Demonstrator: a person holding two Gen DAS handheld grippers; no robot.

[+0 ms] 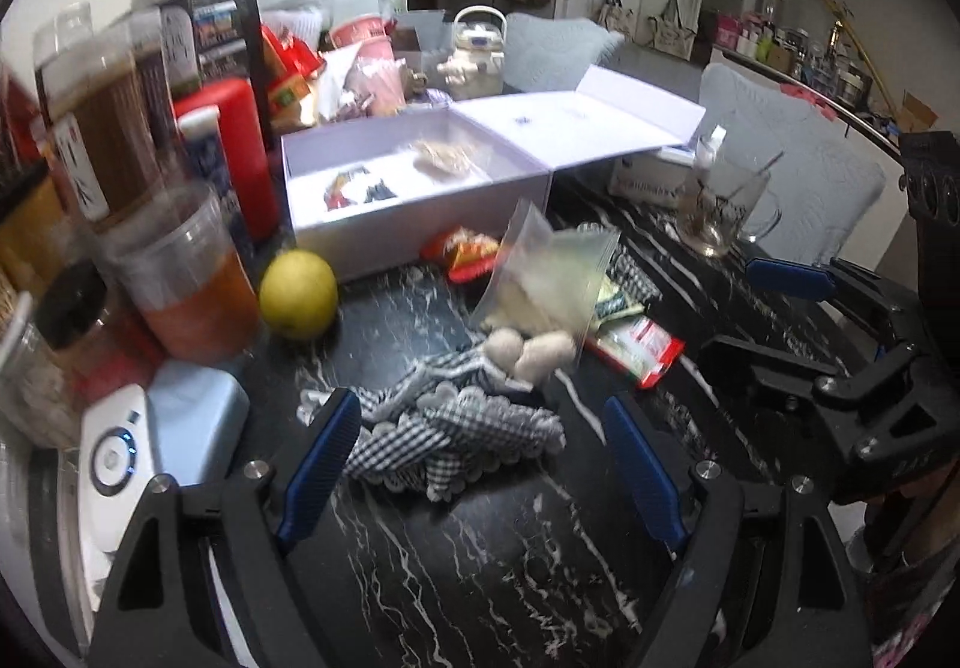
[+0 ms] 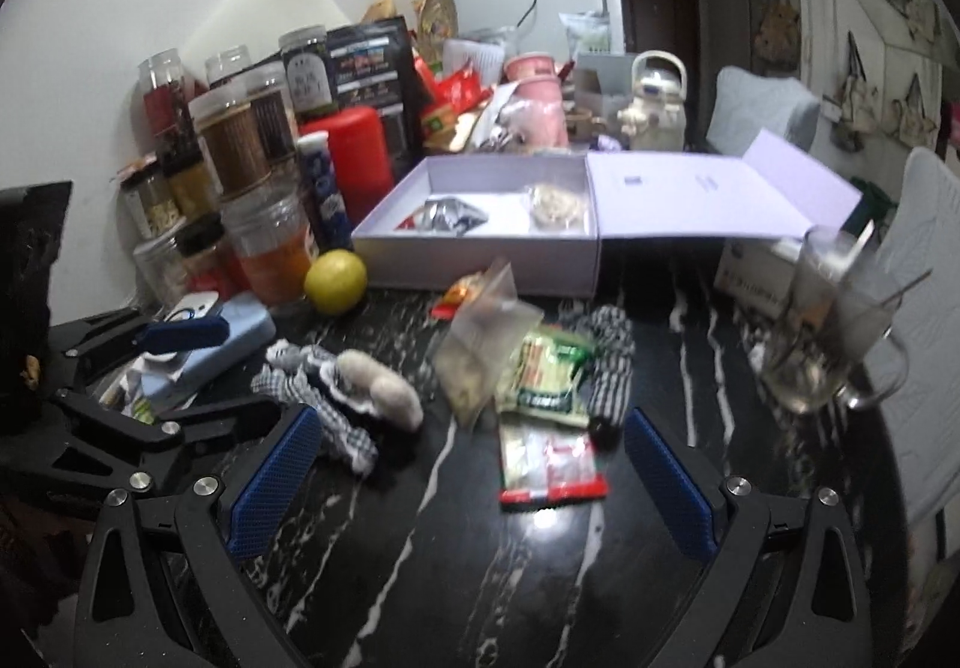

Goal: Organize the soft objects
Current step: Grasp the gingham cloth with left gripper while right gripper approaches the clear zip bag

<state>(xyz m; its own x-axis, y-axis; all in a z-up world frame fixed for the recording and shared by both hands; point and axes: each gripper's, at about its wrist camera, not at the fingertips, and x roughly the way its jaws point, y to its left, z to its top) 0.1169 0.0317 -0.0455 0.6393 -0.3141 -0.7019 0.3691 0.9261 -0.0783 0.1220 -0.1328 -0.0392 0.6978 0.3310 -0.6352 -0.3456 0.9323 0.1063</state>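
Observation:
A black-and-white checked soft doll [image 1: 456, 422] [image 2: 336, 386] with beige plush feet lies on the dark marble table. My left gripper [image 1: 480, 404] hangs open just above it, its blue pads on either side of the cloth and apart from it. My right gripper [image 2: 471, 419] is open over bare table in front of a clear zip bag [image 2: 486, 350] [image 1: 540, 278], a green packet [image 2: 546, 374] and a red-and-white packet [image 2: 549, 467] [image 1: 636, 350]. Another checked piece [image 2: 612, 368] lies beside them. Behind stands an open lilac box [image 1: 420, 236] [image 2: 480, 263] with a few small items inside.
Jars and bottles [image 2: 240, 146] crowd the left side, with a yellow fruit [image 1: 298, 293] [image 2: 335, 281] and a pale blue device [image 1: 198, 422] near them. A glass mug [image 2: 828, 332] [image 1: 720, 206] stands at the right. An orange snack packet [image 1: 462, 251] lies against the box.

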